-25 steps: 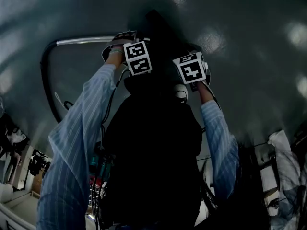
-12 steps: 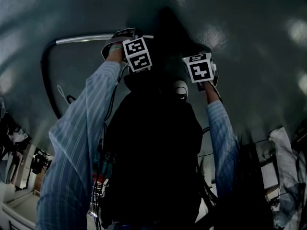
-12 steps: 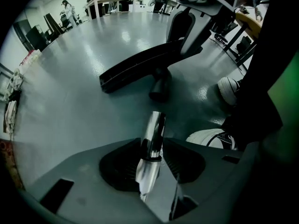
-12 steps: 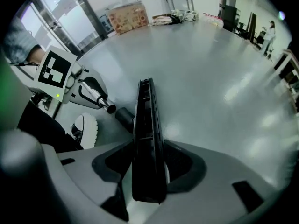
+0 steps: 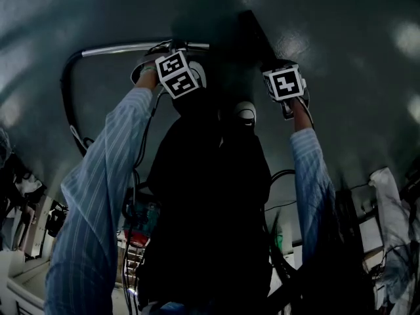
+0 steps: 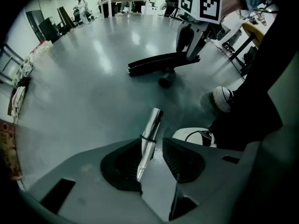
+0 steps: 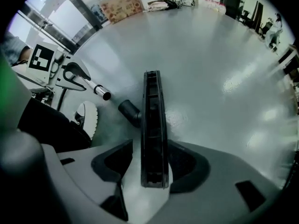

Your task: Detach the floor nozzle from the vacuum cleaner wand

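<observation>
gripping the floor nozzle (image 7: pixel 153 120) across its narrow body, my right gripper (image 7: pixel 153 164) has its jaws closed on the black head, which runs straight out between the pads. the nozzle's short black neck (image 7: pixel 130 112) juts to one side, toward the open end of the vacuum wand (image 6: pixel 150 132), with bare floor showing between them: the two are apart. the chrome wand sits clamped between the jaws of my left gripper (image 6: pixel 156 153), its cut end sticking out past the pads. from the head view, the wand runs level from that gripper toward the left, where a black hose (image 5: pixel 65 100) curves down off it. both tools point steeply down at the glossy grey floor (image 6: pixel 84 87). the nozzle is low over the open middle of the floor, well away from its edges; whether it touches the floor i cannot tell. my white shoe (image 6: pixel 222 99) stands near the wand's end. tables (image 6: pixel 122 1) and people (image 6: pixel 81 6) line the floor's far edge, and a patterned box (image 7: pixel 121 6) stands at another edge.
</observation>
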Demonstrator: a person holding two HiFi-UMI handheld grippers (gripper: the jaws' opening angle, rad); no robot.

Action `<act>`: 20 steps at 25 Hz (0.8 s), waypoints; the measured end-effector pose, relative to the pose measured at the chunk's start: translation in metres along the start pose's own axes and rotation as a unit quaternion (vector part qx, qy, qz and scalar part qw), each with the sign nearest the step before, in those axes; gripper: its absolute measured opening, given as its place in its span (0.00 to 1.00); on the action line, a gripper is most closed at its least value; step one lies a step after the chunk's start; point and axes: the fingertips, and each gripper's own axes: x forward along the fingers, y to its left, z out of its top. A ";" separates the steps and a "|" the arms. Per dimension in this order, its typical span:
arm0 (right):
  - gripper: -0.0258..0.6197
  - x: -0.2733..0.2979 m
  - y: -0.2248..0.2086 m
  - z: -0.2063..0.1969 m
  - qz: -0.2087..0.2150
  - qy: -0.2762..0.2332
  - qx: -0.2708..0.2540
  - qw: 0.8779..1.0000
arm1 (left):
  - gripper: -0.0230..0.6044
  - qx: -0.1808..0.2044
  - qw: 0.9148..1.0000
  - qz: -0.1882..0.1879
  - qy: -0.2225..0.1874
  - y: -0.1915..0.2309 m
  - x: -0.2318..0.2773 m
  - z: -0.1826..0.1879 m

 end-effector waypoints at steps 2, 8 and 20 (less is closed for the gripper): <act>0.37 -0.017 0.016 0.007 0.014 -0.004 0.007 1.000 | 0.26 -0.010 1.000 0.004 -0.007 0.004 -0.026 -0.008; 0.37 -0.086 0.046 0.016 0.059 -0.042 0.075 0.995 | 0.26 -0.117 0.991 0.015 -0.062 0.004 -0.099 0.006; 0.36 -0.280 0.121 0.041 0.174 -0.181 0.182 0.951 | 0.23 -0.342 0.892 -0.032 -0.294 -0.043 -0.316 0.106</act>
